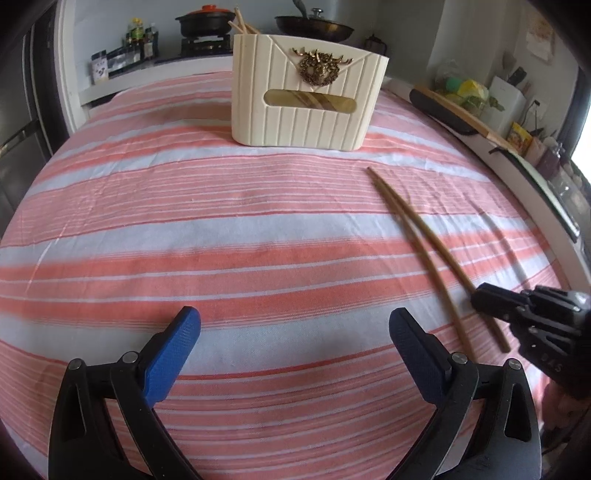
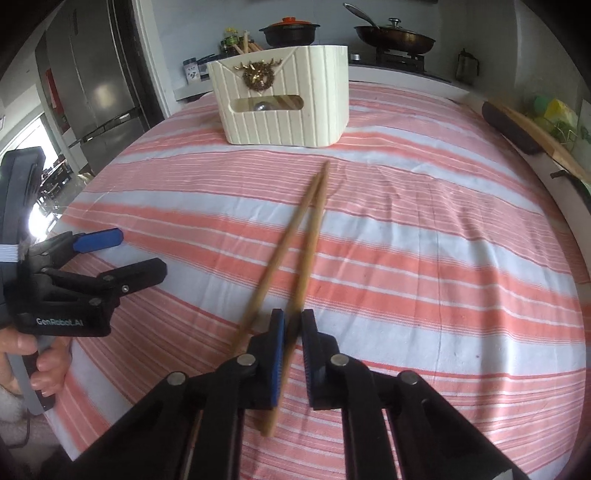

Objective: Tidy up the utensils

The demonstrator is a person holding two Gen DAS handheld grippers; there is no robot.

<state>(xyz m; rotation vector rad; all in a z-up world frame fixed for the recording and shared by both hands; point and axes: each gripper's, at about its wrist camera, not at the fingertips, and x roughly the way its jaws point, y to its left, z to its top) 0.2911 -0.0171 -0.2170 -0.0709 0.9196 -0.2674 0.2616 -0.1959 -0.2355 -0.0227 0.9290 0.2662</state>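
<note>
Two wooden chopsticks lie on the striped cloth, their far tips together and pointing at a cream utensil holder [image 2: 284, 107] with a gold crest. My right gripper [image 2: 293, 325] is shut on the right chopstick [image 2: 312, 229] near its thick end. The other chopstick [image 2: 277, 258] runs just left of the left pad. In the left wrist view the pair [image 1: 413, 229] lies to the right, with the right gripper [image 1: 480, 299] on it. My left gripper [image 1: 294, 317] stands open over bare cloth, holding nothing. The holder [image 1: 306, 110] has more chopsticks [image 1: 240, 22] sticking out at its back left.
The pink and white striped cloth [image 1: 184, 229] covers the table. Behind it, a counter carries a black pot [image 1: 205, 20] and a frying pan [image 1: 314, 26]. A dark board [image 1: 443, 107] lies along the right edge. A steel fridge [image 2: 99, 85] stands at left.
</note>
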